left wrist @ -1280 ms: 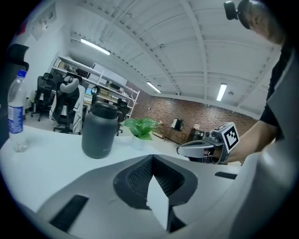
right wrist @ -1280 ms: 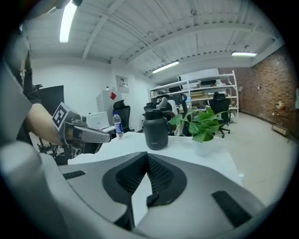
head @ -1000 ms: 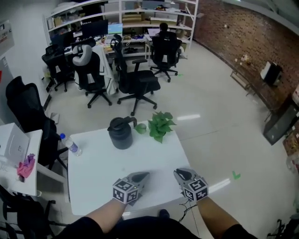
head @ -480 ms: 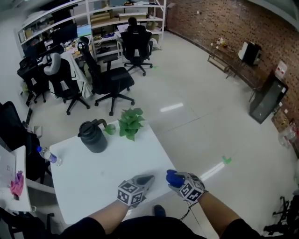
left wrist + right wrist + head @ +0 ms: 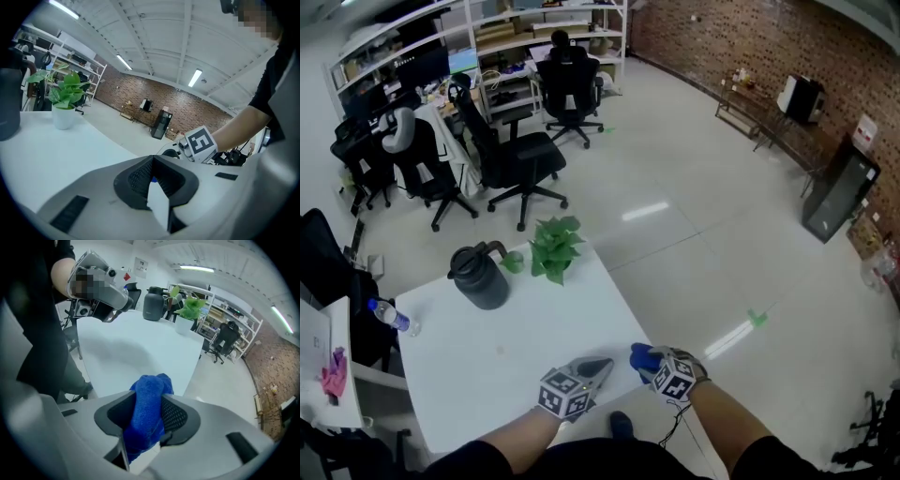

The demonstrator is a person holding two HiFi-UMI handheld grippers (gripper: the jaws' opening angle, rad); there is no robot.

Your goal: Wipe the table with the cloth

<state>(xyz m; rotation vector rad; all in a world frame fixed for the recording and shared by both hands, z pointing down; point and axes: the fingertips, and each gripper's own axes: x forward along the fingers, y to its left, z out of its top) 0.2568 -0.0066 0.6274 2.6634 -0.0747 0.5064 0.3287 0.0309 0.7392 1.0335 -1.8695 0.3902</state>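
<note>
While its jaws have just been closing, right tool [image 5: 645,360] clamped on blue cloth [image 5: 149,414], at three o'clock edge of worktop [image 5: 487,370], left tool [image 5: 604,364] beside it, jaws together, empty

A second ago the right gripper [image 5: 149,405] is empty; now a blue cloth [image 5: 151,384] is bunched between its fingers [image 5: 177,417], which have just been closing on it and now press it from both sides. This gripper now sits lower and points more steeply down at the near right corner of the worktop [image 5: 487,375]. The left gripper [image 5: 602,364] lies further right along the near edge, so the two stand closer together. The head view swings, setting the dark jug [image 5: 483,279] and potted plant [image 5: 553,248] further left.
</note>
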